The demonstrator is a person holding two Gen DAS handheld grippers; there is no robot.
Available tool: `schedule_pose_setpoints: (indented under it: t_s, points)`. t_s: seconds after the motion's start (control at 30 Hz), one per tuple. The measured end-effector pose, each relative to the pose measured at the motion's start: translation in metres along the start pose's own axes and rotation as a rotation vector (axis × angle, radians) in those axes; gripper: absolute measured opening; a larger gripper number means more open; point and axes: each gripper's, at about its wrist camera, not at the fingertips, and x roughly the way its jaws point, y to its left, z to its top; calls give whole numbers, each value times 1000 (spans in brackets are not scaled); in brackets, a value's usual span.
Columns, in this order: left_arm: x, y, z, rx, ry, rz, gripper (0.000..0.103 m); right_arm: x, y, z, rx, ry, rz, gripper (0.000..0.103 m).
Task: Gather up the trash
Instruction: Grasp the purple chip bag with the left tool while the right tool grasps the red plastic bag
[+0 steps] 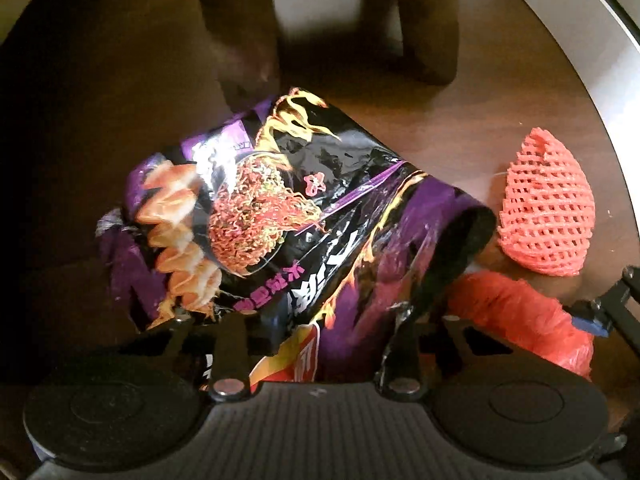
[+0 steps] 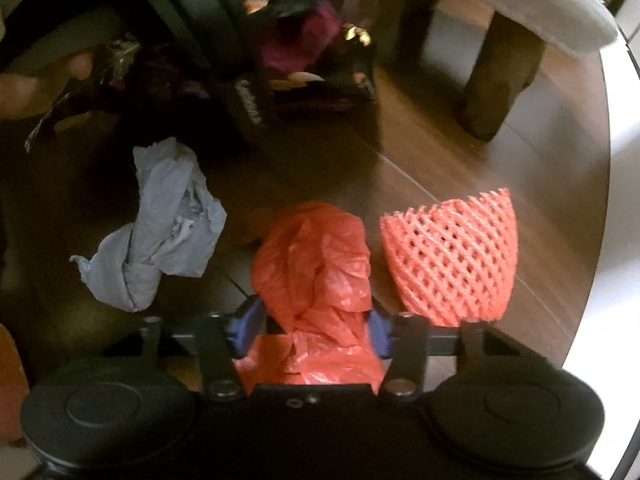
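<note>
Mid-collection on a dark wooden floor [image 2: 420, 152]: the left gripper [image 1: 316, 344] clamps a purple noodle wrapper [image 1: 280, 216], the right gripper [image 2: 308, 332] pinches a red plastic bag [image 2: 316, 264] — next, likely the red foam net [image 2: 452, 256] just right, or the grey crumpled bag [image 2: 160, 228] left.

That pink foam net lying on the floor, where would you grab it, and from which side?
Best guess: pinch the foam fruit net at its open, jagged rim, coming down from above. It lies on its side on the wooden floor, rim away from the right tool, and its soft mesh wall should flatten between two fingers. That tool is already shut on the red plastic bag.
</note>
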Motion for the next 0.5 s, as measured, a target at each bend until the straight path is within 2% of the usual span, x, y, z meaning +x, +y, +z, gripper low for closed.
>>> schedule_pose_setpoints:
  t_s: [0.07, 0.1, 0.13, 0.27, 0.5]
  points:
    - [-4, 3, -2, -27, -3, -1, 20, -6, -4, -4, 40, -6, -1, 29]
    - [-7, 5, -4, -43, -5, -8, 16, -6, -9, -4, 69, -20, 10, 25]
    - [-8, 8, -5, -55, -8, -17, 13, -10, -12, -6, 105, -35, 29, 14]
    - [-7, 24, -9, -81, -1, 8, 9, -23, -23, -12, 190, -74, 41, 11]
    - [-54, 39, -1, -155, -52, -13, 5, -61, -43, -24, 445, -164, 71, 10]
